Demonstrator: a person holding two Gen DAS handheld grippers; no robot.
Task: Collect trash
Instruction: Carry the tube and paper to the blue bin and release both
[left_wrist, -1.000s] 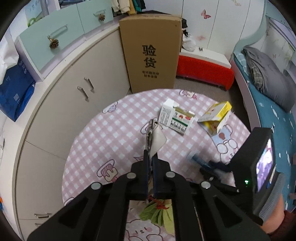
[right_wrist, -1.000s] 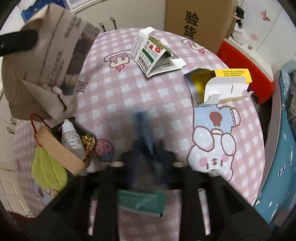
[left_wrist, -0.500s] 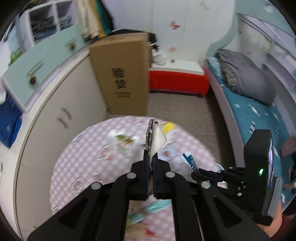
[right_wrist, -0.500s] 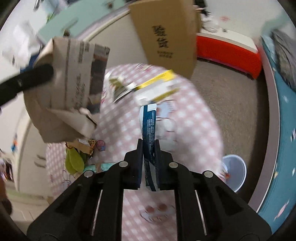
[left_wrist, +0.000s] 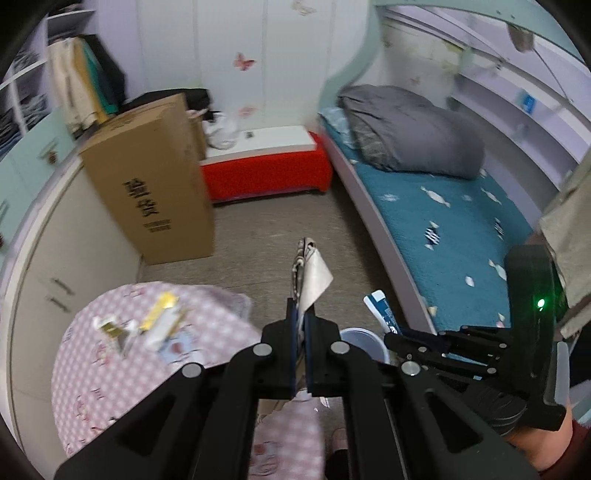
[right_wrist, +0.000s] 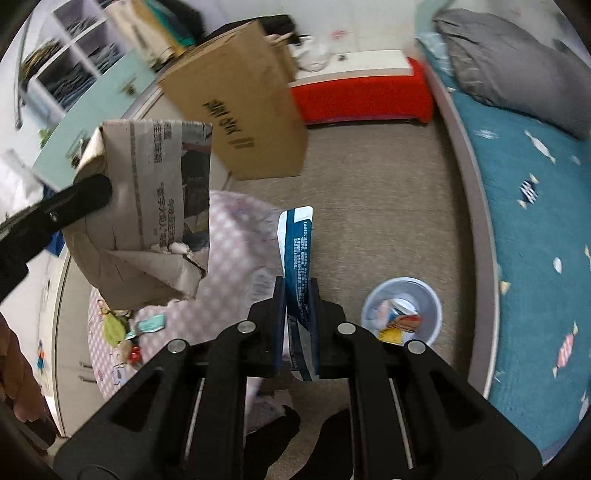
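Note:
My left gripper (left_wrist: 300, 314) is shut on a folded newspaper (left_wrist: 309, 273), which shows as a big crumpled sheet (right_wrist: 147, 218) at the left of the right wrist view. My right gripper (right_wrist: 297, 291) is shut on a flat blue-and-white packet (right_wrist: 298, 251), seen also from the left wrist view (left_wrist: 382, 314). Both hang past the edge of the round pink checked table (left_wrist: 110, 369) (right_wrist: 240, 240). On the floor below stands a small white bin (right_wrist: 402, 310) (left_wrist: 364, 341) with wrappers inside. Opened cartons (left_wrist: 155, 325) lie on the table.
A tall cardboard box (left_wrist: 155, 177) stands on the grey floor by the cream cabinets (left_wrist: 66, 266). A red bench (left_wrist: 266, 173) is at the back, a blue-covered bed (left_wrist: 461, 236) with a grey duvet at the right. Small items (right_wrist: 125, 332) lie on the table's left.
Both grippers have lifted off the table and swung right over its edge. The right one, earlier a blur low over the table, now holds the packet; the bin has come into view.

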